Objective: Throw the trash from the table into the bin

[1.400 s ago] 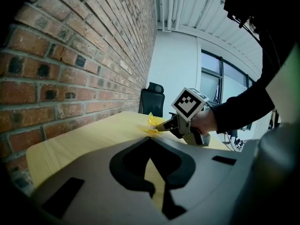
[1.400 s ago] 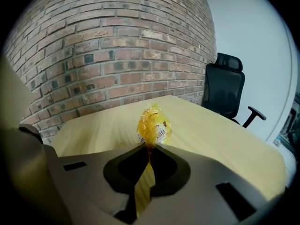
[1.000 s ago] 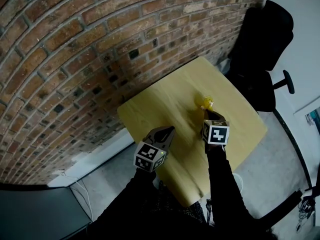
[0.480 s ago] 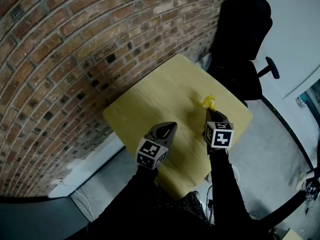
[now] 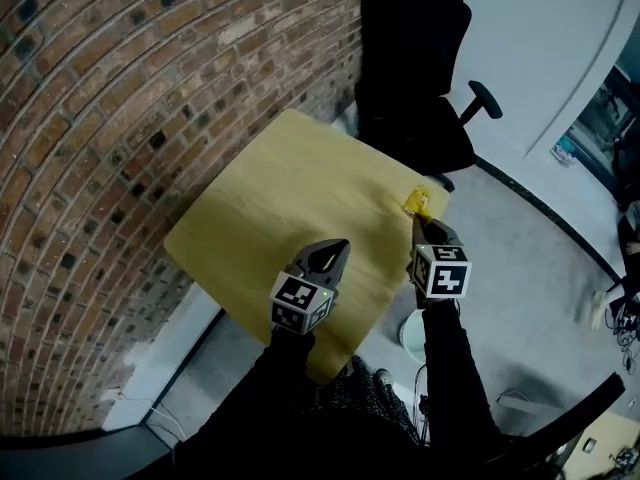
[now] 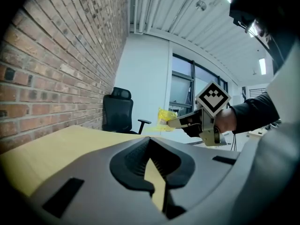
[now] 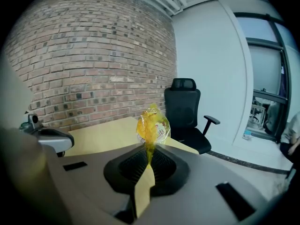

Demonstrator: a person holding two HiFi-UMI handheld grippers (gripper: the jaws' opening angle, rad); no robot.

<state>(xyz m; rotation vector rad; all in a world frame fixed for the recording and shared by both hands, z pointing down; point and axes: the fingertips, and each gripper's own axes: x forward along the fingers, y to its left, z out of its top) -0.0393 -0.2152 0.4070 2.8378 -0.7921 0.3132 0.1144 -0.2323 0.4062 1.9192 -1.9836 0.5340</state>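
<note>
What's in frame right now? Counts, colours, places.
table: 1, pale yellow wood, against the brick wall
brick wall: 1, red-brown, along the table's side
office chair: 1, black, at the table's far end
wrapper: 1, yellow, pinched in the right gripper, by the table's edge
round object: 1, white, on the floor, partly hidden
left gripper: 1, grey, shut, empty, over the table
right gripper: 1, grey, shut on the wrapper

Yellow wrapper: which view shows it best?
The right gripper view: the yellow wrapper sits large and centred, pinched in the right gripper. The head view shows a speck; the left gripper view, a small side glimpse.
</note>
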